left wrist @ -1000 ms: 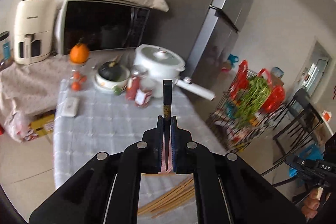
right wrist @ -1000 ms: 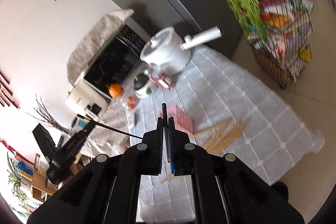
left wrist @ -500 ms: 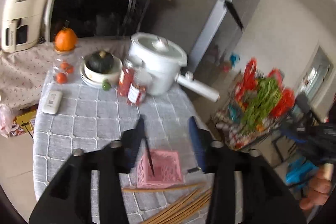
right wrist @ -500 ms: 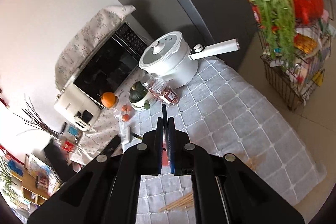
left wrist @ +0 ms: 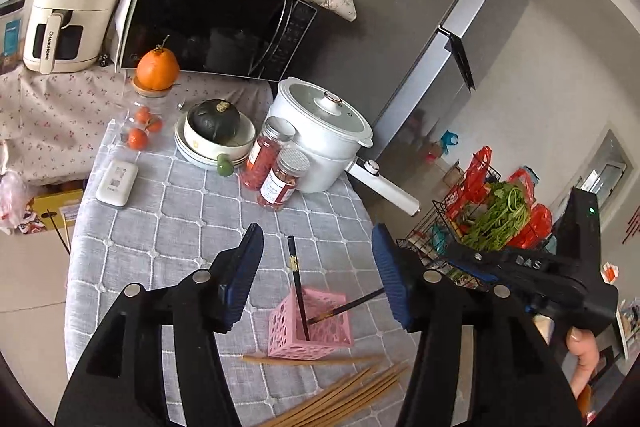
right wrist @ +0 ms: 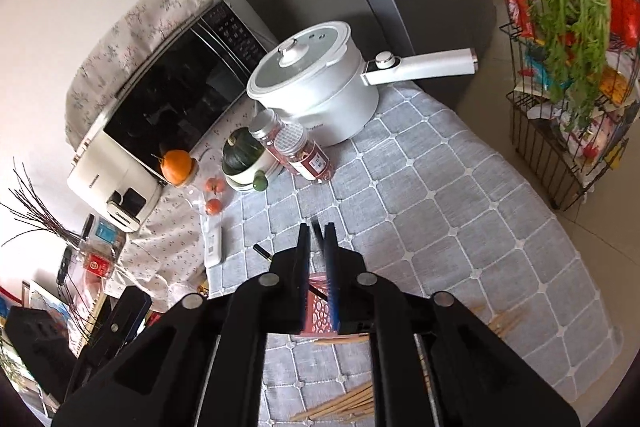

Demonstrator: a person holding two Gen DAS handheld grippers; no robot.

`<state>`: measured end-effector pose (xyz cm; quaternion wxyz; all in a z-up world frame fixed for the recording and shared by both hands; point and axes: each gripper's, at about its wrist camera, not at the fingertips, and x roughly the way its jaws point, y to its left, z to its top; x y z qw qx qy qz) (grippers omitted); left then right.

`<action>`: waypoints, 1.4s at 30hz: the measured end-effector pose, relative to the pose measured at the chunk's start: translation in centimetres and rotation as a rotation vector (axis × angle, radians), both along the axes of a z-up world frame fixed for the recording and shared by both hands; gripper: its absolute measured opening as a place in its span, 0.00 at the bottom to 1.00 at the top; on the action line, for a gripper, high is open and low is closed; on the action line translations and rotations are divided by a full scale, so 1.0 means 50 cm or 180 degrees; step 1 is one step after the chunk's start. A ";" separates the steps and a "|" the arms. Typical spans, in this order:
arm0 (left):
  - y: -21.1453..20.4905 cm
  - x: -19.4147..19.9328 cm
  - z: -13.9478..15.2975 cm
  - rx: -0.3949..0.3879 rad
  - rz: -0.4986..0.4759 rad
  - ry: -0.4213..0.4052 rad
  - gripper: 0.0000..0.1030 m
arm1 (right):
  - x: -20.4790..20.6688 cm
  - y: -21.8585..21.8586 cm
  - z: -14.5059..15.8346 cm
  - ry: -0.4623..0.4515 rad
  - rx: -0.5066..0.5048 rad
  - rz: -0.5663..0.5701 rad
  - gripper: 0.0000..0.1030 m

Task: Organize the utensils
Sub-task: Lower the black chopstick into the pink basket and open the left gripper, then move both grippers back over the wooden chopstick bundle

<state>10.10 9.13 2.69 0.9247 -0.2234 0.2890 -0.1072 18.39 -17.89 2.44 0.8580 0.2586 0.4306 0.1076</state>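
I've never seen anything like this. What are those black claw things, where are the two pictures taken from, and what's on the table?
There is no robot here. A person holds a two-fingered grabber in each hand; one hand shows at the edge. Each grabber has a camera looking along its fingers. One picture looks out from the left gripper, the other from the right gripper.

On the checked tablecloth stands a pink holder. One black chopstick stands in it, and a second black chopstick leans in from the right. Wooden chopsticks lie loose nearby, with a white pot behind.

Both sets of fingers are opening. The left holds nothing. A blurred dark stick shows between the right ones, seemingly being let go.
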 end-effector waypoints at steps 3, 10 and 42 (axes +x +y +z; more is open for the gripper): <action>-0.005 -0.005 0.002 0.0009 -0.0035 -0.0015 0.56 | -0.015 -0.002 0.000 -0.0037 -0.0064 -0.0045 0.31; -0.032 -0.021 0.002 0.0129 -0.0111 -0.0025 0.66 | -0.088 -0.052 -0.015 -0.0085 -0.0128 -0.0377 0.72; -0.607 0.152 -0.357 0.2762 -0.2586 0.2001 0.44 | -0.378 -0.372 -0.398 0.1710 0.1614 -0.1414 0.92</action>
